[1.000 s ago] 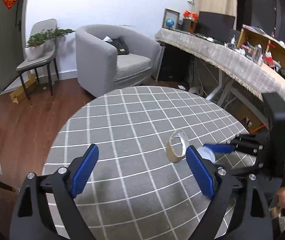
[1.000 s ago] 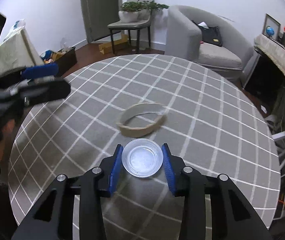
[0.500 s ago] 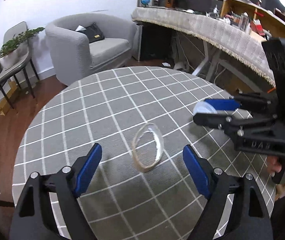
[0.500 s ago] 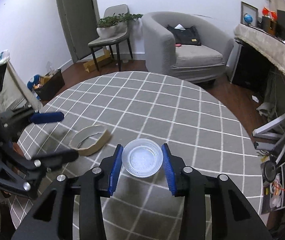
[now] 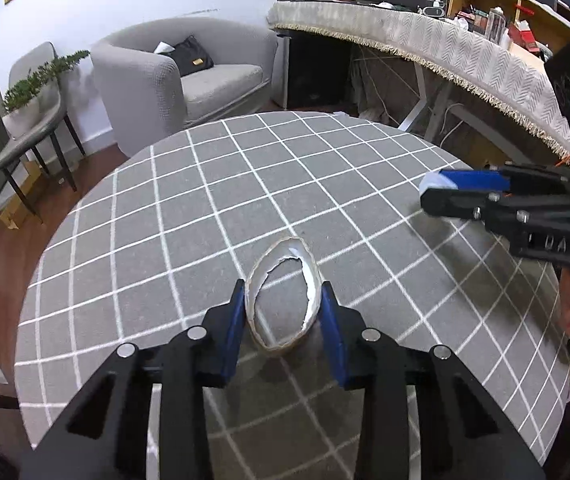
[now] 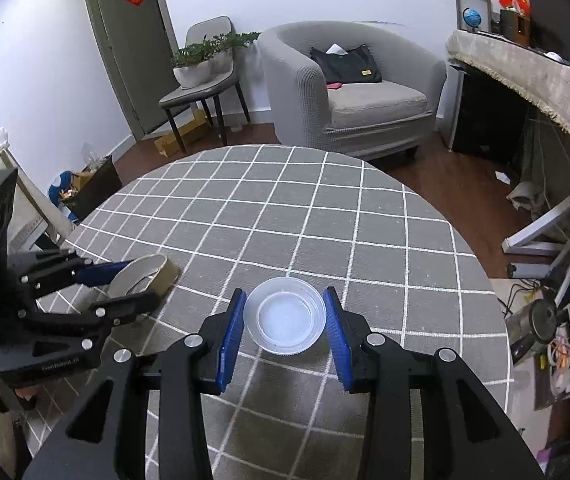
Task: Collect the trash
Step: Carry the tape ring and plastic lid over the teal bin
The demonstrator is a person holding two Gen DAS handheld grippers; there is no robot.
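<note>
An empty cardboard tape ring (image 5: 312,280) with torn paper inside lies on the round grey checked table (image 5: 205,208). My left gripper (image 5: 283,304) is shut on the ring, squeezing it into an oval. It also shows at the left of the right wrist view (image 6: 123,284), with the ring (image 6: 157,270) between its fingers. My right gripper (image 6: 285,316) is shut on a small clear plastic cup (image 6: 285,316) and holds it above the table. In the left wrist view the right gripper (image 5: 437,196) shows at the right edge with the cup (image 5: 429,182) at its tips.
A grey armchair (image 6: 349,92) with a black bag stands beyond the table. A chair with a potted plant (image 6: 201,64) is by the door. A long cloth-covered desk (image 5: 425,44) runs along the right. Boxes and bags (image 6: 81,188) sit on the floor at left.
My left gripper moved forward over the tape ring and closed on it, squashing it narrower. My right gripper still holds the cup and has swung a little to the right.
</note>
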